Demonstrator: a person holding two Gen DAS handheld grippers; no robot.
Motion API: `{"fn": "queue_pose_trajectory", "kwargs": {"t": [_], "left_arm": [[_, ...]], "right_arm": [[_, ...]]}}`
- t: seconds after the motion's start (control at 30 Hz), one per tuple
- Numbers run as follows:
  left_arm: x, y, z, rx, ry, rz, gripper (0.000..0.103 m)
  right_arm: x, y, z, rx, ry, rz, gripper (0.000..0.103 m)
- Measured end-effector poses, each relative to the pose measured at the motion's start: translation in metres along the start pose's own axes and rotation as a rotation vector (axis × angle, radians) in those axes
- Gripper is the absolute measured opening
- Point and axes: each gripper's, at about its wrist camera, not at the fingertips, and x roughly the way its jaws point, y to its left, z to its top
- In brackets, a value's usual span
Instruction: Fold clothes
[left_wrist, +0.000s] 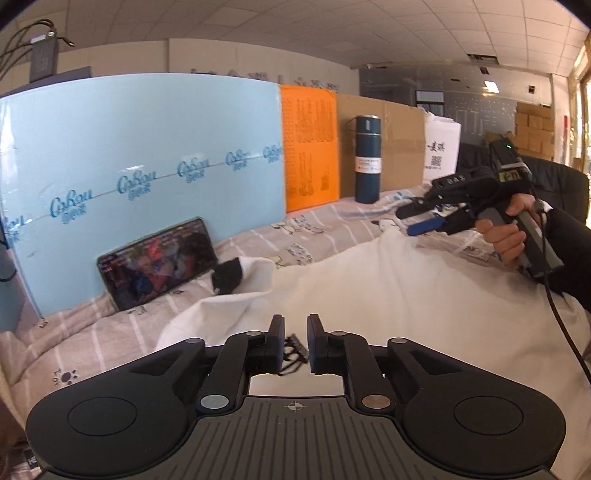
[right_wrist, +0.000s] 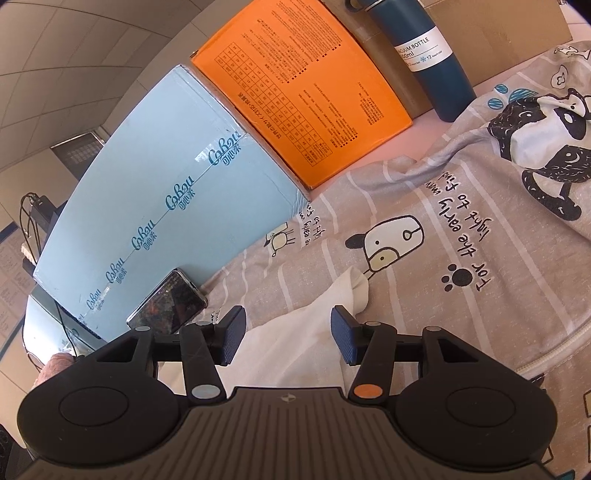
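Note:
A white garment (left_wrist: 388, 288) lies spread over a grey striped sheet with cartoon prints (left_wrist: 314, 236). A black part of it (left_wrist: 227, 277) shows at a fold near the phone. My left gripper (left_wrist: 295, 325) hovers low over the cloth with its jaws a narrow gap apart. A black print shows through the gap and nothing is pinched. At the right a hand holds my right gripper (left_wrist: 406, 221) at the garment's far edge. In the right wrist view that gripper (right_wrist: 288, 321) stands open over a corner of the white garment (right_wrist: 295, 339), and its pads are clear of the cloth.
A phone (left_wrist: 159, 258) leans against a pale blue box (left_wrist: 140, 166). An orange box (left_wrist: 310, 147), a dark blue vacuum bottle (left_wrist: 367, 158) and a cardboard sheet (left_wrist: 388, 140) line the back. A cable hangs from the right gripper across the cloth.

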Motion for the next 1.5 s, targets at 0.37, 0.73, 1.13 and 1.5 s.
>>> {"fn": "queue_pose_trajectory", "kwargs": {"t": [0.37, 0.73, 1.13, 1.5], "left_arm": [[0.015, 0.031, -0.020, -0.139, 0.125, 0.138, 0.065], [0.019, 0.037, -0.030, -0.192, 0.162, 0.085, 0.071], [0.023, 0.039, -0.031, -0.200, 0.187, 0.075, 0.075], [0.014, 0.036, -0.027, -0.178, 0.127, 0.073, 0.077]], "right_arm": [[0.037, 0.119, -0.015, -0.317, 0.153, 0.168, 0.070], [0.139, 0.201, -0.062, -0.527, 0.270, 0.021, 0.068], [0.105, 0.153, -0.052, -0.310, 0.233, 0.033, 0.011], [0.074, 0.144, -0.067, -0.199, 0.333, 0.355, 0.010]]}}
